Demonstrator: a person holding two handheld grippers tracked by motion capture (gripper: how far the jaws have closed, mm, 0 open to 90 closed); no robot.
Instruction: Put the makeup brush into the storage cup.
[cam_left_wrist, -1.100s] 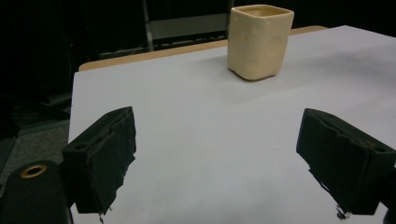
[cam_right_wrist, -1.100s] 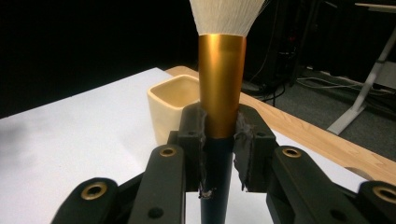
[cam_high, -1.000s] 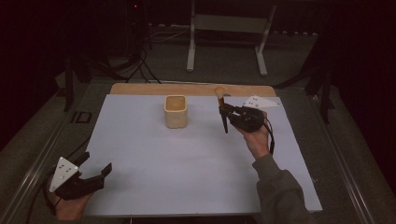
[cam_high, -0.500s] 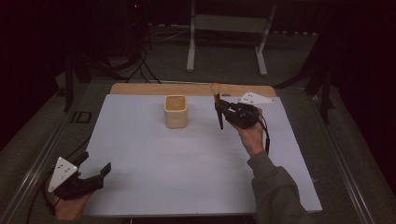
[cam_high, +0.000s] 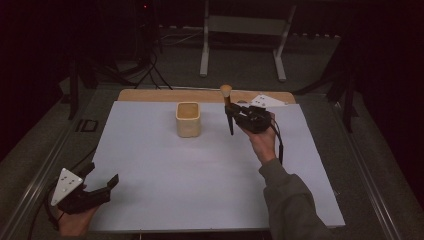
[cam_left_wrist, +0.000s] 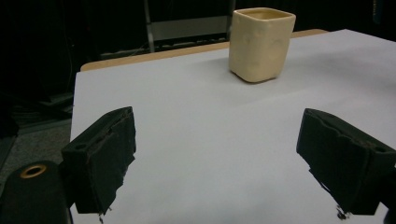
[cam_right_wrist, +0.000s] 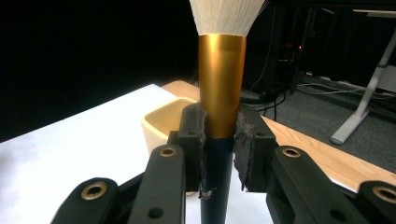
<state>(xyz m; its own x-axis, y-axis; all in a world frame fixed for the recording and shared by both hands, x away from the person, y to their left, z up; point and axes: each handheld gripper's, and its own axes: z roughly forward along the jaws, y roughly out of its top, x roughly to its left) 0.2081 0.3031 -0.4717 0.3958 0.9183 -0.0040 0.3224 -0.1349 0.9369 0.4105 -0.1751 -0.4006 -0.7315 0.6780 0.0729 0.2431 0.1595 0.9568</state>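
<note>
On the counter, left to right:
Left gripper (cam_high: 102, 187): rests at the near left corner of the white sheet (cam_high: 200, 175), held in a hand (cam_high: 75, 222) that is partly cut off by the bottom edge of the high view; its fingers (cam_left_wrist: 100, 163) stand wide apart with nothing between them.
Hard to make out at left: a small dark flat thing (cam_high: 88, 125) lies on the grey floor strip beside the counter; too dim to name.
Cream cup (cam_high: 188, 119): square-sided, upright, on the far middle of the sheet, well apart from the left gripper and near the right one; its inside is not visible from the left gripper view (cam_left_wrist: 261, 42).
Makeup brush (cam_high: 228, 107): held upright above the counter just to the right of the cup, pale bristle head up, dark handle pointing down; in the right gripper view the top of the bristles (cam_right_wrist: 229, 14) is cut off by the frame and the handle's lower end runs out of view.
Right gripper (cam_high: 235, 116): fingers (cam_right_wrist: 194, 140) closed tight on the brush where the gold ferrule meets the dark handle.
Right hand (cam_high: 262, 142): its sleeve enters from the bottom edge.
Behind: the counter's wooden edge (cam_high: 150, 95), metal stand legs (cam_high: 240, 45) and cables in a dark room, details lost.
In the way: nothing lies between the brush and the cup.
</note>
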